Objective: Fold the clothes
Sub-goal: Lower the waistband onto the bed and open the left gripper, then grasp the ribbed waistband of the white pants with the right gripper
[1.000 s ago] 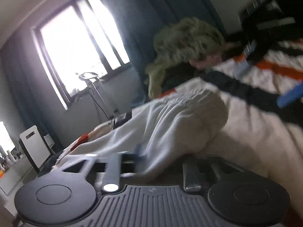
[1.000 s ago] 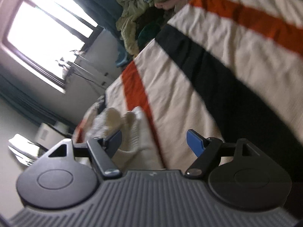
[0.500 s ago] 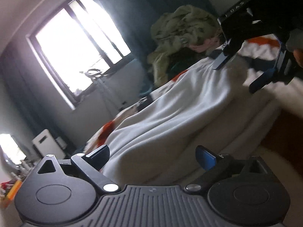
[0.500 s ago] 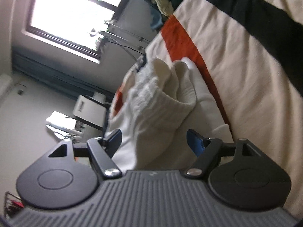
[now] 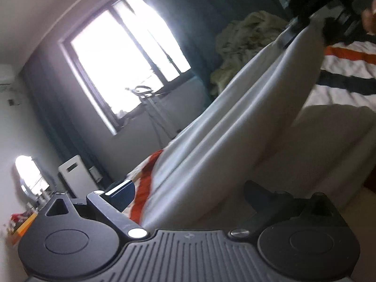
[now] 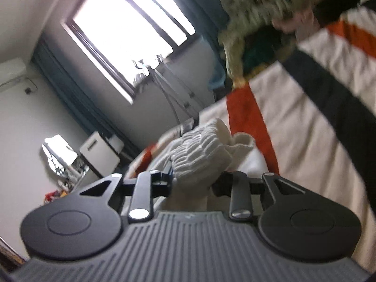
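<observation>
White cotton garment with a ribbed elastic waistband [image 6: 202, 145] sits on the bed with the cream, orange and black striped cover [image 6: 305, 122], toward the near edge, one end lifted off it. Right gripper [image 6: 193, 183] has its 2 fingers pressed in on the gathered waistband, pinching the bunched rib; judged a hold for lifting that end so the cloth hangs straight for a fold. In the left wrist view the same garment [image 5: 235, 129] runs as a long taut band, long axis diagonal from lower left by the left gripper [image 5: 188, 191] up to the upper right, where the right gripper [image 5: 312, 11] holds the high end. So the waistband end points up and away, the other end trails down to the bed cover [image 5: 347, 70]. Creases run along that axis, which suggests it is being pulled lengthwise.

Left gripper is spread wide, nothing between its fingers; cloth passes just in front of the gap, contact cannot be told. Likely next it needs to catch the low end.

Pile of olive-green clothes [image 6: 263, 7] lies at the far edge of the bed, well apart. Bright window [image 5: 127, 54] behind. Both views are motion-blurred.
</observation>
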{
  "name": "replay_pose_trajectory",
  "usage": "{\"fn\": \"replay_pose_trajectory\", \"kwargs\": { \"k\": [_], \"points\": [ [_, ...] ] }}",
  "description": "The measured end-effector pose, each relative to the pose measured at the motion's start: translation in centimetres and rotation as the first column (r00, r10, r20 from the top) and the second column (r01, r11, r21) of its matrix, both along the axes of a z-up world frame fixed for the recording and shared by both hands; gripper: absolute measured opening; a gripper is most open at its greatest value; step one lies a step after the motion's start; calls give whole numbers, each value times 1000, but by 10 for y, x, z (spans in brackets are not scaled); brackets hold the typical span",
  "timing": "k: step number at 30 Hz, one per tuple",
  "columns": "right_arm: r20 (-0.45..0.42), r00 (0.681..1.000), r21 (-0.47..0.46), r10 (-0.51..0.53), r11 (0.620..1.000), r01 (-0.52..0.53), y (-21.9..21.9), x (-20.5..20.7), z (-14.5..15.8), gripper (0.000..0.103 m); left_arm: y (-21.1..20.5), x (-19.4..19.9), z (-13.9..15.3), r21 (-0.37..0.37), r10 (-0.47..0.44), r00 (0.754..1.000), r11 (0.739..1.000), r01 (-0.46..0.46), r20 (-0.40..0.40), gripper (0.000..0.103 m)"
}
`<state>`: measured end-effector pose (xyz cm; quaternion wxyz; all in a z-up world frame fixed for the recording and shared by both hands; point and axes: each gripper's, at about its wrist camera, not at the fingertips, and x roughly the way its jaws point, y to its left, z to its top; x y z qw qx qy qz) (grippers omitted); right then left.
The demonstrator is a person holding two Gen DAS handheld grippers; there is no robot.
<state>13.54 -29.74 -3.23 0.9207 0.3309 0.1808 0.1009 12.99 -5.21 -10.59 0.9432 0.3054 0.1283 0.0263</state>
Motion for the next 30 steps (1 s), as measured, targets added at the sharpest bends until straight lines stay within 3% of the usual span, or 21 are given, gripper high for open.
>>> {"fn": "replay_pose_trajectory", "kwargs": {
  "k": [4, 8, 9, 13, 17, 22, 27, 30],
  "points": [
    [-51, 995, -60, -91, 994, 88, -13, -12, -7, 33, 22, 5, 7, -55, 107, 994, 993, -108, -13, 98],
    [-263, 958, -81, -115, 992, 97, -20, -18, -40, 34, 52, 3, 20, -216, 170, 984, 960, -178, -59, 99],
    [-279, 953, -75, -116, 992, 99, -21, -18, -44, 35, 59, 3, 25, -249, 188, 980, 948, -197, -61, 99],
    [-311, 943, -35, -120, 993, 114, -24, -21, -56, 50, 89, -14, 37, -374, 276, 957, 882, -287, -83, 99],
    [-362, 928, 63, -90, 991, 121, -28, -28, -63, 64, 117, -21, 36, -477, 322, 924, 791, -383, -208, 101],
    [-393, 918, 140, -58, 983, 122, -36, -42, -51, 67, 124, -48, 50, -556, 254, 939, 758, -341, -230, 96],
    [-316, 938, 25, -140, 987, 156, -43, -61, -20, 67, 130, -76, 65, -629, 179, 955, 721, -292, -238, 96],
    [-250, 952, -79, -176, 984, 161, -45, -51, -4, 67, 137, -82, 83, -675, 142, 972, 701, -231, -186, 99]
  ]
}}
